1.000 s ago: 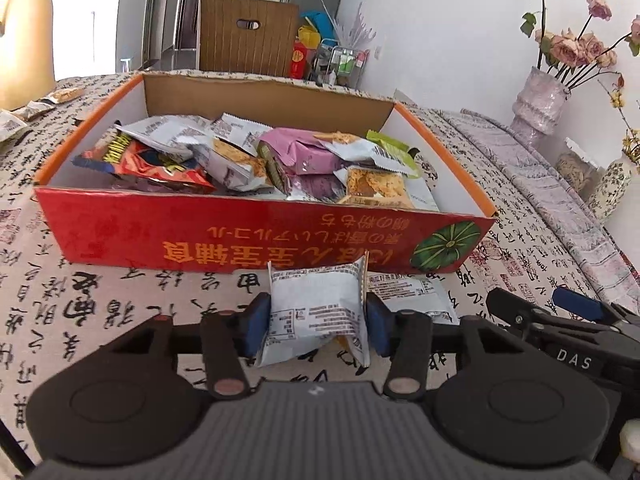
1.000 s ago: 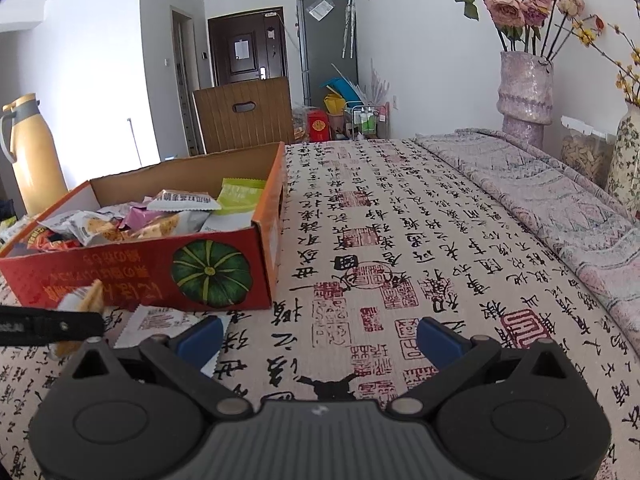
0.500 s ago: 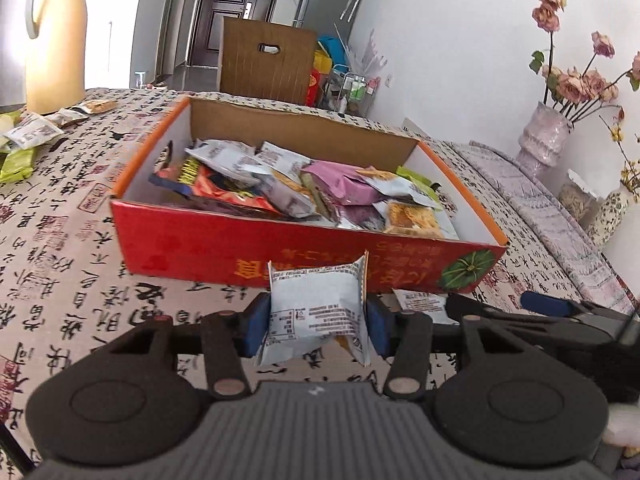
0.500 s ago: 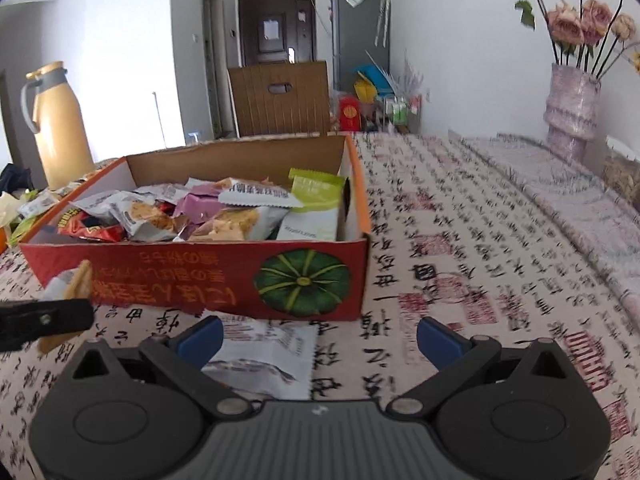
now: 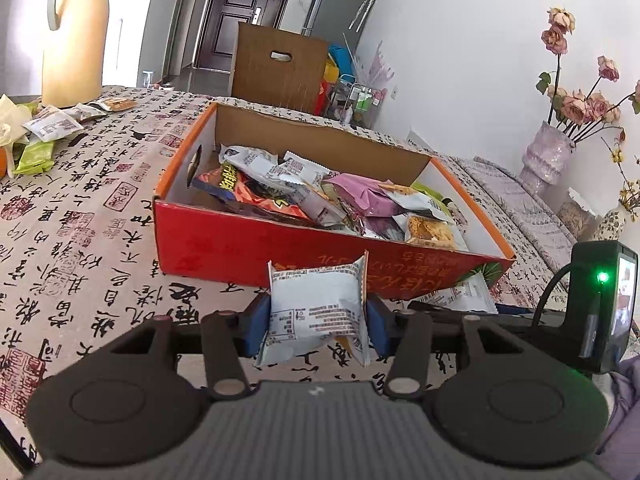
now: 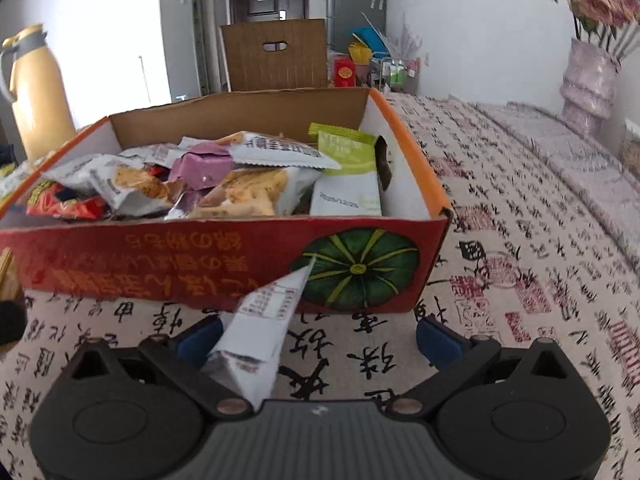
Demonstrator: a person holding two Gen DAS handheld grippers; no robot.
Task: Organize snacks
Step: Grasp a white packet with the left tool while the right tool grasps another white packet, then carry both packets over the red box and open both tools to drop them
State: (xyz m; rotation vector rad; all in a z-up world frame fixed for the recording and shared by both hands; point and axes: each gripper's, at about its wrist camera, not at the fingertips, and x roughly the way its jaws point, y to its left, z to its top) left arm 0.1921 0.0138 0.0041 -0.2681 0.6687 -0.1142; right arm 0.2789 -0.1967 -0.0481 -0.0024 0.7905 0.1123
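Right gripper [image 6: 318, 334] now nearer box [image 6: 224, 264], fingers spread, second packet [image 6: 260, 332] tilted against left pad, left gripper [image 5: 318, 316] pinching packet [image 5: 316, 312]

A home — front door [image 5: 234, 20], flower vase [image 5: 546, 158], tablecloth [image 5: 80, 208]

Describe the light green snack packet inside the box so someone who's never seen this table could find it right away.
Start at the big red cardboard box with the green pumpkin picture on its front. Look inside at the corner just behind that pumpkin. The green packet leans upright against the box's white side wall there; it is the only lime-green wrapper, while its neighbours are white, purple or orange and lie flat.
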